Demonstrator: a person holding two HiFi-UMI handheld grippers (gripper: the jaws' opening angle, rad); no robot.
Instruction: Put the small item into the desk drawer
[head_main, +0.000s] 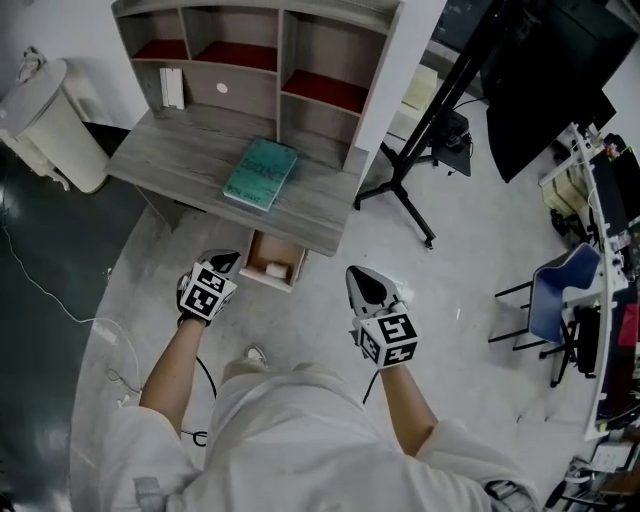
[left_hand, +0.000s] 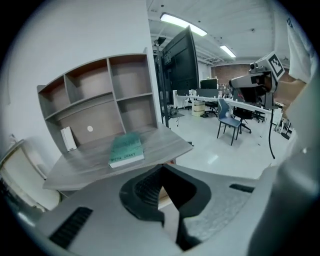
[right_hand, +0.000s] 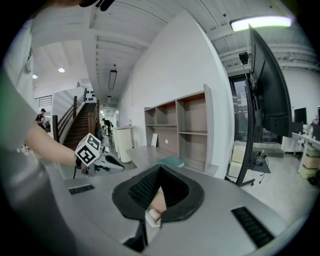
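Small item (head_main: 275, 268): white, lying in open drawer (head_main: 272, 284) beneath table (head_main: 180, 150); too small to read its long axis or heading. Left hand-held gripper (head_main: 232, 258), just beside drawer, and right hand-held gripper (head_main: 354, 276): jaws together, empty.

At frame centre the open drawer (head_main: 262, 281) is left clear from above. Its rear is overhung by the desk (head_main: 180, 150) edge, and open floor (head_main: 312, 312) is found below it.

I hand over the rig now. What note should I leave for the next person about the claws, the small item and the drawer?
Left claw: shut, empty, near the left front of the drawer.
Right claw: shut, empty, right of the drawer.
Small item: lies in the open drawer under the desk.
Done: item is in the drawer.
Left: probably only pushing the drawer shut.
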